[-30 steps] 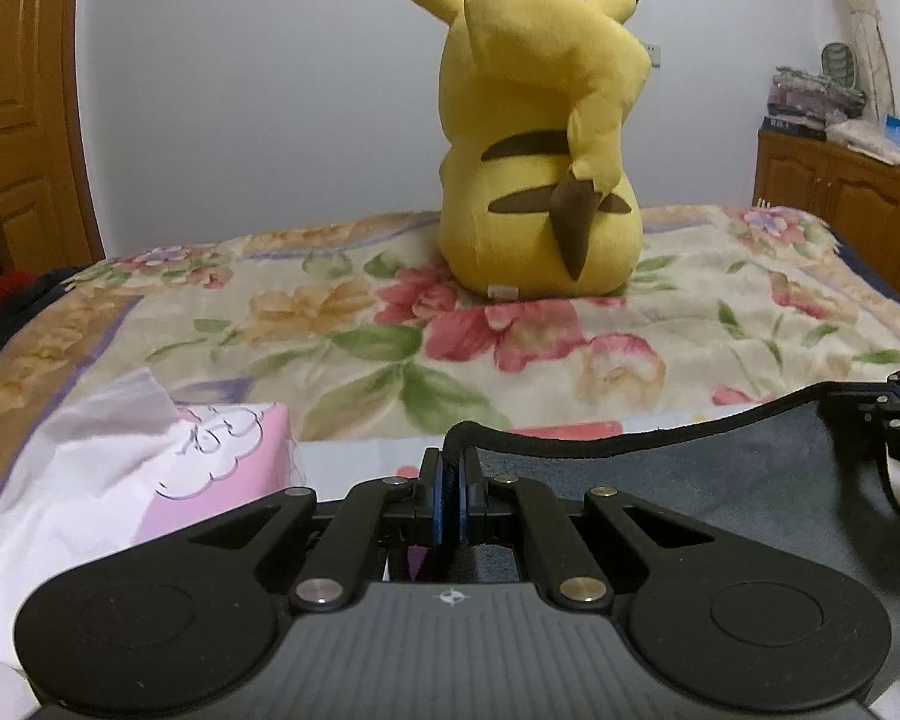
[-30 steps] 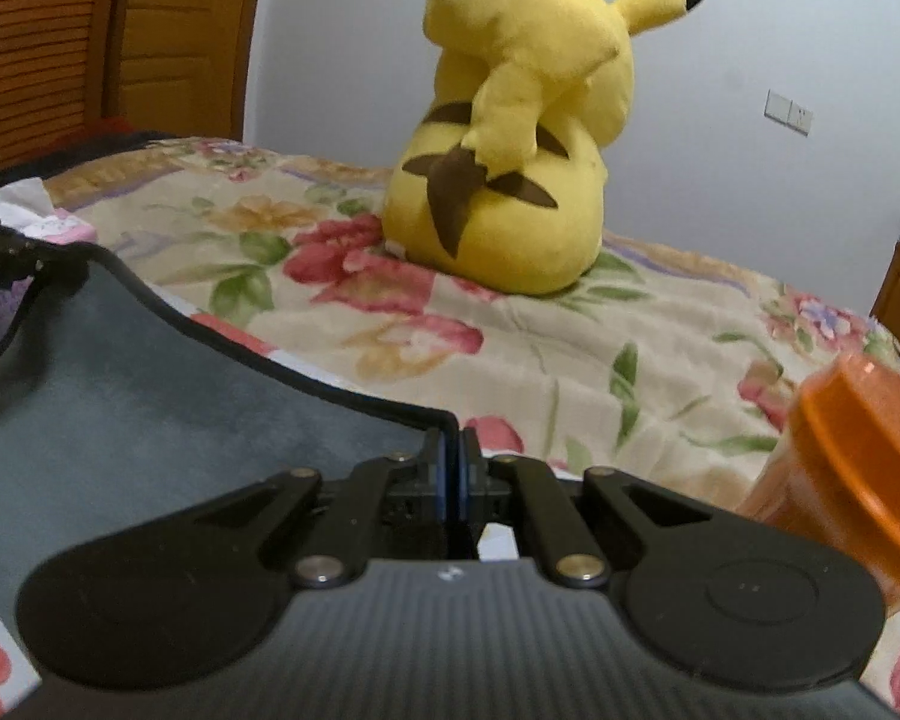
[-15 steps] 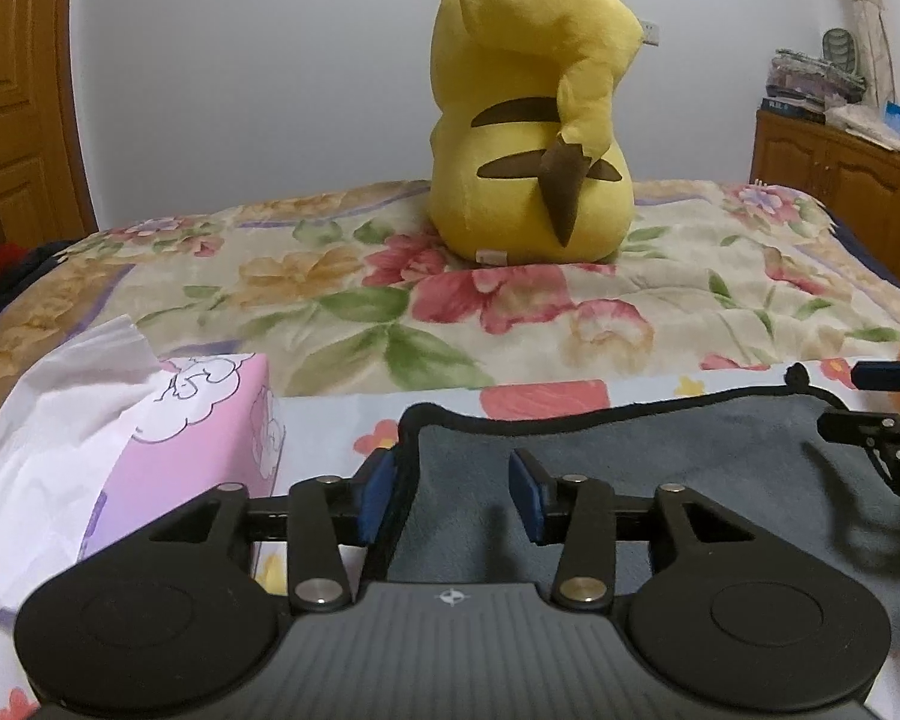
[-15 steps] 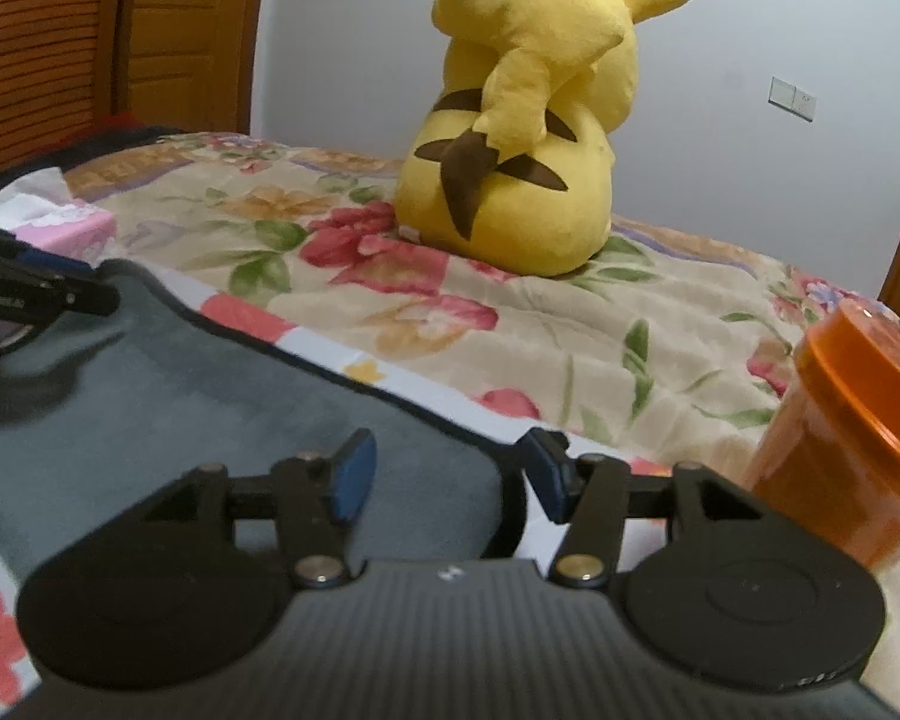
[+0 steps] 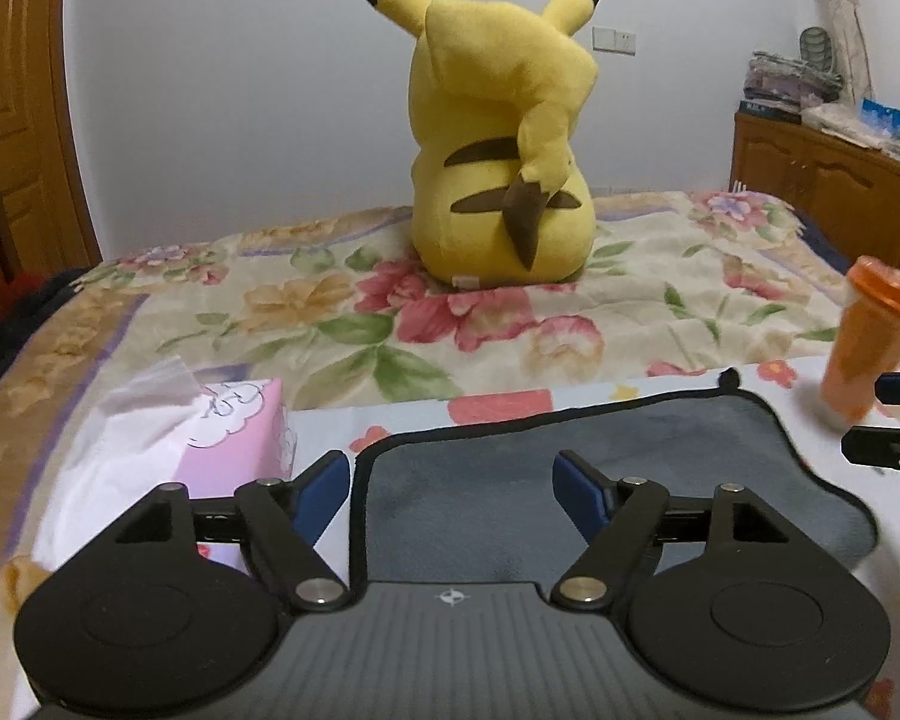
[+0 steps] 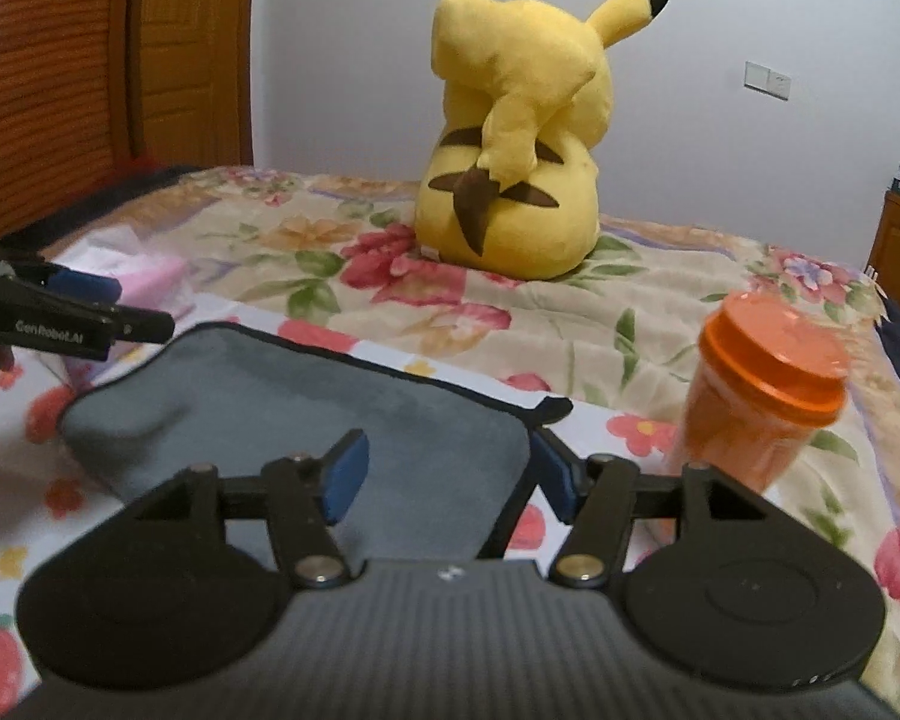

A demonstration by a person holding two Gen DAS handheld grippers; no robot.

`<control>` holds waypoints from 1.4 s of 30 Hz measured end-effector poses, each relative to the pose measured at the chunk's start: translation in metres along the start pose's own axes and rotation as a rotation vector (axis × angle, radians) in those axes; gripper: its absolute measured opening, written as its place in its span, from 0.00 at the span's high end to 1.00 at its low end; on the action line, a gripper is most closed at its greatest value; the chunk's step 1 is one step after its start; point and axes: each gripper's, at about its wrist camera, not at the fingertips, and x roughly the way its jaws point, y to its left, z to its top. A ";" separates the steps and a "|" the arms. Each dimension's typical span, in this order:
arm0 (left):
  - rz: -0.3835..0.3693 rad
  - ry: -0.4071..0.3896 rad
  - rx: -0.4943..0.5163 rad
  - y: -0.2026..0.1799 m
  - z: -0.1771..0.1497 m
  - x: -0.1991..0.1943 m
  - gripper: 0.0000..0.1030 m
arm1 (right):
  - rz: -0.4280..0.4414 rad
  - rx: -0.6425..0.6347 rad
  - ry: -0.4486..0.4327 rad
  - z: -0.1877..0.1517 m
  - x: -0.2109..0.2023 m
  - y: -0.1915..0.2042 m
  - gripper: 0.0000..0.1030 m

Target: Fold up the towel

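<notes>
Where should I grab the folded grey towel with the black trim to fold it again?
Grip the grey towel at its black-trimmed end corners, one gripper each: left gripper at the left corner, right gripper at the right. It lies flat, so come in low from the near side, probably sliding a finger under the edge.

Big yellow Pikachu plush (image 5: pixel 501 144) sits on the floral bedspread (image 5: pixel 630 312). Pink tissue box (image 5: pixel 234 438) on one side, orange lidded cup (image 5: pixel 870 339) on the other.

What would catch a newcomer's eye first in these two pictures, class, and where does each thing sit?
The big yellow plush toy draws the eye first, sitting with its back to us at the far middle of the floral bedspread. Nearer lies the grey towel, flat between both open grippers, left gripper and right gripper. An orange lidded cup stands to its right, a pink tissue box to its left.
</notes>
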 end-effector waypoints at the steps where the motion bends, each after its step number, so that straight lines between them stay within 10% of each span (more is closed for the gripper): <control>1: 0.000 -0.001 0.001 0.000 0.000 -0.006 0.20 | -0.002 0.003 -0.002 0.001 -0.005 0.000 0.39; 20: 0.040 -0.058 -0.018 0.006 -0.004 -0.110 0.00 | -0.019 0.033 -0.073 0.013 -0.083 0.014 0.00; 42: 0.022 -0.055 0.021 -0.028 0.001 -0.192 0.00 | -0.035 0.080 -0.116 0.014 -0.154 0.028 0.00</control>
